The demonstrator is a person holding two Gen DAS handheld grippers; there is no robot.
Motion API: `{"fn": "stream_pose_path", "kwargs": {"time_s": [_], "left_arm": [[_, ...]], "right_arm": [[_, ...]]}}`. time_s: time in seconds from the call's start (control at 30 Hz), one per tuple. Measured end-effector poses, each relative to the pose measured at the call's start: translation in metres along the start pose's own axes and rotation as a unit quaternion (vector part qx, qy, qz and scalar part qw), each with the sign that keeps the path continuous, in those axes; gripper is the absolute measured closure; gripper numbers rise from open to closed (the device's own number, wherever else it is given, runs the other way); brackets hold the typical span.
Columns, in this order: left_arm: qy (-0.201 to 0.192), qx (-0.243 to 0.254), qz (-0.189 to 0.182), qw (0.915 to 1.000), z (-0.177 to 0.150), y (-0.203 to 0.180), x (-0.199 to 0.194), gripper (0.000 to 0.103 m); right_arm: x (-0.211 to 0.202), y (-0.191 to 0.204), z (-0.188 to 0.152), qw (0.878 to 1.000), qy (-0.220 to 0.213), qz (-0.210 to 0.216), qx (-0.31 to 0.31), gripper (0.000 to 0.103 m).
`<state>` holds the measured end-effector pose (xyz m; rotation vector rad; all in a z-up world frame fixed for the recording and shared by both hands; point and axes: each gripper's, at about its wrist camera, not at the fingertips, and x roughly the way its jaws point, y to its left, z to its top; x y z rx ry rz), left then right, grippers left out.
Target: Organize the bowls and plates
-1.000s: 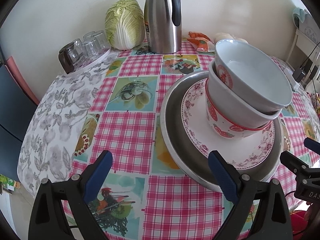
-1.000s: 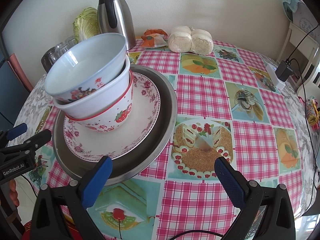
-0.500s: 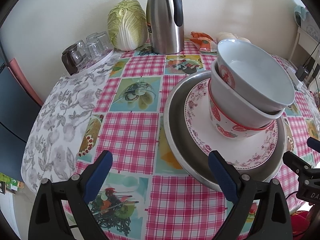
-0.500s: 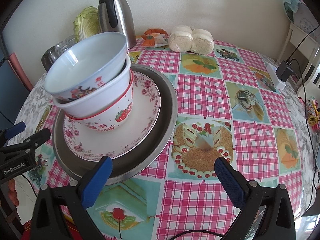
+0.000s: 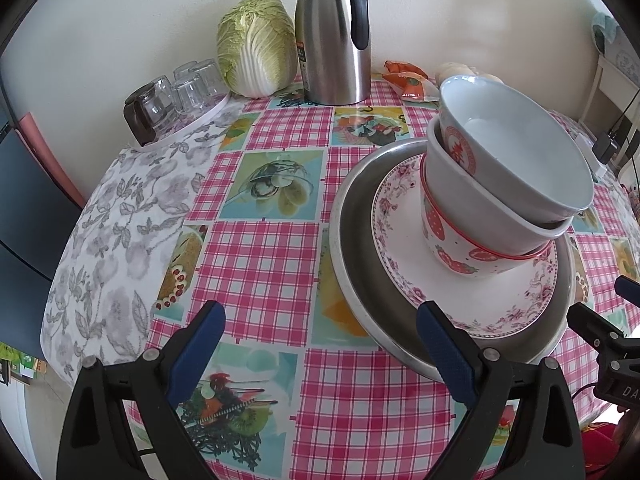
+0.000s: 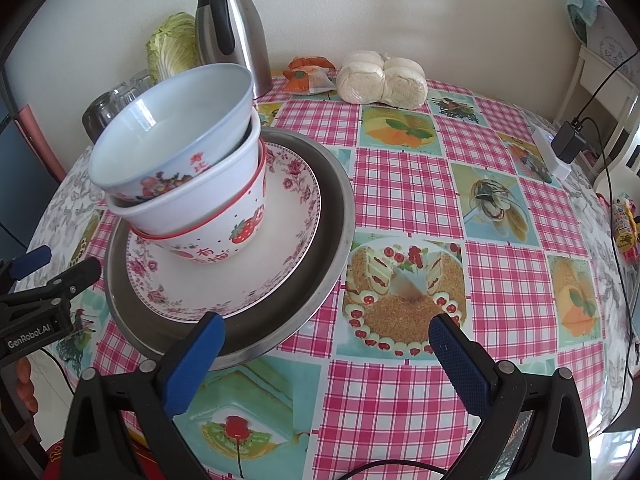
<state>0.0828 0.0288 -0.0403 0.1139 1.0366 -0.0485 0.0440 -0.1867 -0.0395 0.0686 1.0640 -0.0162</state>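
Hovering low over the near edge of the bench [image 5: 256,248], both hand-held grippers are seen with jaws spread wide and nothing held. The left hand-held gripper [image 5: 320,336] has the stack ahead and to its right; the right hand-held gripper [image 6: 326,344] has it ahead and to its left. The stack thus lies between the two, neither judged clearly nearer.

Nearest is the rim of the wide, round stainless-steel tray [image 5: 352,300], resting on the pink checked oilcloth. Inside it lies the white plate with a pink floral border [image 5: 460,300]. On the plate stands the white strawberry-printed bowl [image 6: 224,240]; a plain white bowl [image 6: 192,192] is nested in it, and a pale blue-white bowl with red print [image 6: 172,136] sits tilted on top.

Further back, a steel thermos jug [image 5: 332,44], a napa cabbage [image 5: 256,60] and upturned glasses [image 5: 176,92] are noted.

Compared with a second ago, the dishes are unchanged; the left view has pulled back slightly, the right barely shifted.
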Motion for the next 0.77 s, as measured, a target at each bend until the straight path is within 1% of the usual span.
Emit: {"fn": "stream_pose_path", "kwargs": {"time_s": [0.4,0.6,0.77], "left_arm": [[0.0,-0.004,0.002,1.0,0.0003,0.0012,-0.0007,0.007],[-0.009,-0.008,-0.002,0.9999,0.0004,0.002,-0.0037,0.007],[-0.007,-0.008,-0.004,0.9999,0.0003,0.0021,-0.0036,0.007]], "right_arm": [[-0.0001,-0.0004,-0.0001,1.0,0.0,0.0,-0.001,0.0],[0.0,0.0004,0.0003,1.0,0.001,0.0,0.0,0.0],[-0.0001,0.0004,0.0003,1.0,0.001,0.0,-0.001,0.0]]}}
